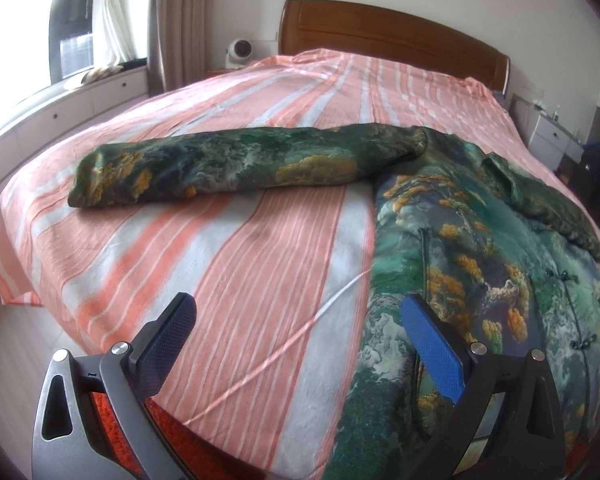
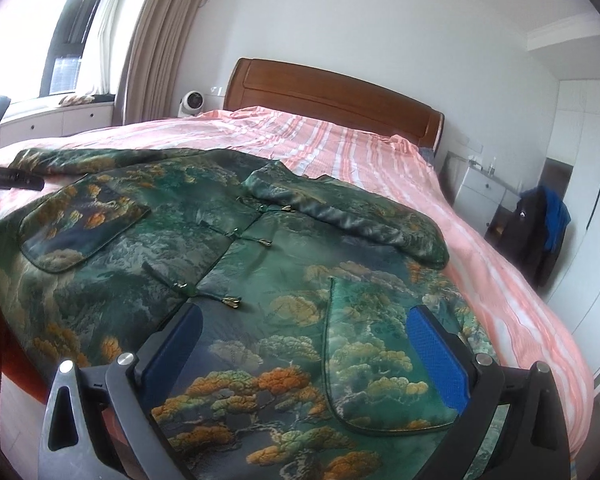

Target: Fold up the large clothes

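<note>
A large green jacket [image 2: 228,264] printed with trees and mountains is being shown spread front-up on a bed [image 1: 228,248] covered by a pink and white striped sheet [image 1: 260,92]. In the left wrist view, one sleeve [image 1: 236,168] is being seen stretched straight out across the sheet toward the window side, while the body of the jacket is lying at the right of the frame, near the foot edge of the bed. The other sleeve [image 2: 348,216] is being shown folded in over the chest in the right wrist view, just below the collar. Small knot fastenings [image 2: 230,302] are being seen down the front seam, and a patch pocket [image 2: 380,360] is lying on each side of it. The left gripper [image 1: 296,344] is being held wide open above the near edge of the bed, its left finger over bare sheet and its right finger over the side edge of the jacket; nothing is being gripped between them. The right gripper [image 2: 304,344] is likewise being held wide open over the lower front of the jacket, with the cloth visible between its fingers and nothing clamped. Whether either pair of fingers is touching the cloth cannot be told. A wooden headboard [image 2: 332,96] is being seen at the far end of the bed, with a small white fan [image 2: 192,102] beside it.
</note>
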### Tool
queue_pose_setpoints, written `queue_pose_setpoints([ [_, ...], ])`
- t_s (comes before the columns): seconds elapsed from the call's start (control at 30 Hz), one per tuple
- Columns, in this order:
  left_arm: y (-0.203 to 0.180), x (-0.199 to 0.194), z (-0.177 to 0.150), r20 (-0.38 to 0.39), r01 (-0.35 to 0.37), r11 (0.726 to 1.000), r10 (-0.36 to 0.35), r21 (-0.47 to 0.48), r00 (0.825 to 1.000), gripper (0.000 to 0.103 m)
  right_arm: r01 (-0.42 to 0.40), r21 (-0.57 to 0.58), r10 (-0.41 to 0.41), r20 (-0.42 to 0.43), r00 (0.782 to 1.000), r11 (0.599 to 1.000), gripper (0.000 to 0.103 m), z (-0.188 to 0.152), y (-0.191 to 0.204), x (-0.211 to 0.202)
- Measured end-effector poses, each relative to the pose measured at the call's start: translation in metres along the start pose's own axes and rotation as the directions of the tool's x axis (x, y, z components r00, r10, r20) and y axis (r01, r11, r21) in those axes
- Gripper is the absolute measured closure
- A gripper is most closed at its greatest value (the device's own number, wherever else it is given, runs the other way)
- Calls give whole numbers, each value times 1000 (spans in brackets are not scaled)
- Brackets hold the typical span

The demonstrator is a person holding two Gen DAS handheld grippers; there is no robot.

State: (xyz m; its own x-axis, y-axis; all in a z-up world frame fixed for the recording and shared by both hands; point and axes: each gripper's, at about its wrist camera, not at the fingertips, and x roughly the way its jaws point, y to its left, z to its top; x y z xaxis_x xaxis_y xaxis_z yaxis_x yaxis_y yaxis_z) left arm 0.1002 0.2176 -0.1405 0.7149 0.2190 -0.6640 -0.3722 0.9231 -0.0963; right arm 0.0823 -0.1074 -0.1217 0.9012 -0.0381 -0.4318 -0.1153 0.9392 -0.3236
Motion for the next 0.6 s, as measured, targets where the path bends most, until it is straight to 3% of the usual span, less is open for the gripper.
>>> queue_pose_setpoints([
  [0.23, 7, -5, 26, -46, 71, 997, -72, -28, 996, 1, -10, -10, 10, 16, 1000, 1000, 2, 0, 1, -5],
  [0.37, 54, -6, 71, -21, 142, 971, -149, -193, 989, 1, -6, -2, 6, 15, 1000, 1000, 2, 0, -2, -5],
  [0.43, 92, 7, 87, -16, 181, 924, -198, -337, 980, 1, -9, -2, 9, 11, 1000, 1000, 2, 0, -1, -5],
  [0.5, 130, 34, 93, -36, 204, 855, -251, -477, 967, 1, -15, -7, 16, 10, 1000, 1000, 2, 1, 1, -5],
  [0.6, 173, 86, 89, -118, 128, 753, -264, -646, 957, 2, -19, -25, 20, 13, 1000, 1000, 2, 2, 6, -5],
])
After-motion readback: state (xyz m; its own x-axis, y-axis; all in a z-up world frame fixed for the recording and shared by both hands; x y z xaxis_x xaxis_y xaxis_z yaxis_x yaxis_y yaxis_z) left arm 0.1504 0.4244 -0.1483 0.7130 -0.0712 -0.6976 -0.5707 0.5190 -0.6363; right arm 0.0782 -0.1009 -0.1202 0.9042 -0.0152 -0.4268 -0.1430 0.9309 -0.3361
